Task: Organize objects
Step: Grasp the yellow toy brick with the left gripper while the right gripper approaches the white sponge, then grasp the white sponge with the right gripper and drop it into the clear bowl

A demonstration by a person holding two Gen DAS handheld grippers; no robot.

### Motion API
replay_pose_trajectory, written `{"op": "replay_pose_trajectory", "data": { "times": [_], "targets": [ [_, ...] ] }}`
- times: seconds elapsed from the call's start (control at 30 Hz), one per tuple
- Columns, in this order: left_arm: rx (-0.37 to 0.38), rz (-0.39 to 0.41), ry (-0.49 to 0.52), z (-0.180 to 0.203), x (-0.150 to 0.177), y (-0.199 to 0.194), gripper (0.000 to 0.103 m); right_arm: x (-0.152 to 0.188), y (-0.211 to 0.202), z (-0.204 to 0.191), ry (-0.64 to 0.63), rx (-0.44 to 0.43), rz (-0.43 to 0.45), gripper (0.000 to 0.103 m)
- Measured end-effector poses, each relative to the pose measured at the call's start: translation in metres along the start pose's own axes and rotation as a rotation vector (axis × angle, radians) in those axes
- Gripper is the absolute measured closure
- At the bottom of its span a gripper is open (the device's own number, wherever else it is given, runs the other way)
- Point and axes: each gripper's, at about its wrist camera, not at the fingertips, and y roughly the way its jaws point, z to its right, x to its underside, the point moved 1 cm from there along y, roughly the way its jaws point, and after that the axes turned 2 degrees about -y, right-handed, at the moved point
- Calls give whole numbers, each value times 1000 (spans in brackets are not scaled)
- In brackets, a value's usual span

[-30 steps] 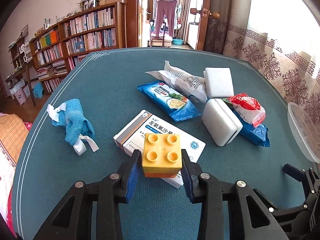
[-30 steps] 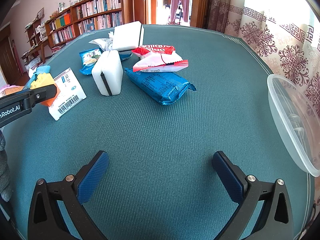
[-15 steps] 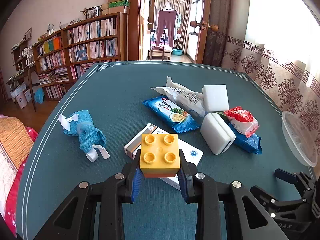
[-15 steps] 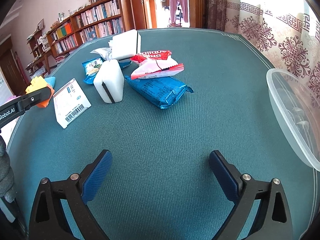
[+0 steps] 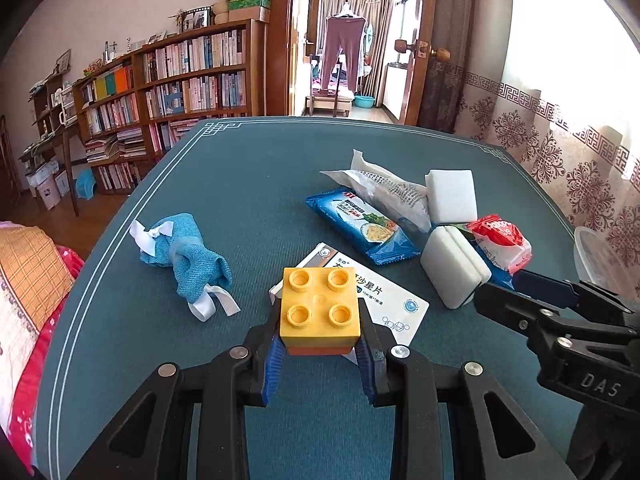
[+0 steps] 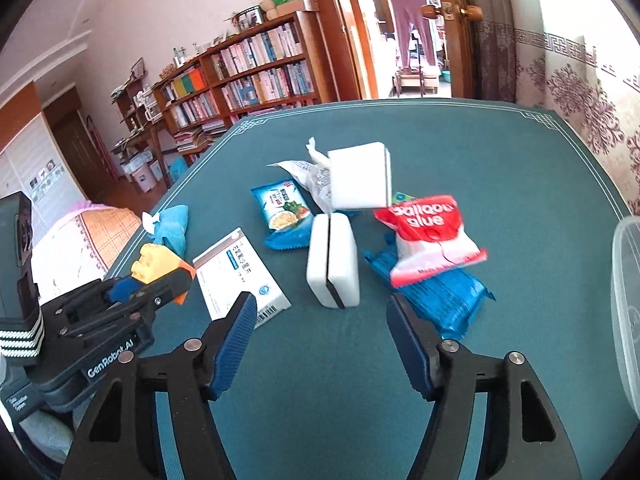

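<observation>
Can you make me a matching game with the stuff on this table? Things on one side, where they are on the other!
Things:
1. yellow block
2. blue cloth
3. red packet
4. clear tub

Places:
A. lying on a blue packet
B. alone near the table's left edge
C. at the table's right edge
D. pinched in the left claw

Pairs: 1-D, 2-B, 3-A, 4-C

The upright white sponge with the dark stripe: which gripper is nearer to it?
Right. The right gripper, jaws just closing and empty, points at the sponge just ahead. The left gripper, shut on the yellow block, sits off to the sponge's side, beyond the white box.
</observation>
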Motion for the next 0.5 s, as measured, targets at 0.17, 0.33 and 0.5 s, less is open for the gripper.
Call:
{"op": "replay_pose_trajectory", "data": {
  "times": [0.17,0.33,0.5],
  "targets": [
    [4,-5,-6,-4,1,1,70,-11,31,-7,-37,60,-27,48],
    [7,-14,-9,-6,1,3,70,-12,44,-5,-43,104,-49,73],
    [9,-15,-8,-6,1,2,70,-4,27,-2,-27,84,-30,73]
  ]
}}
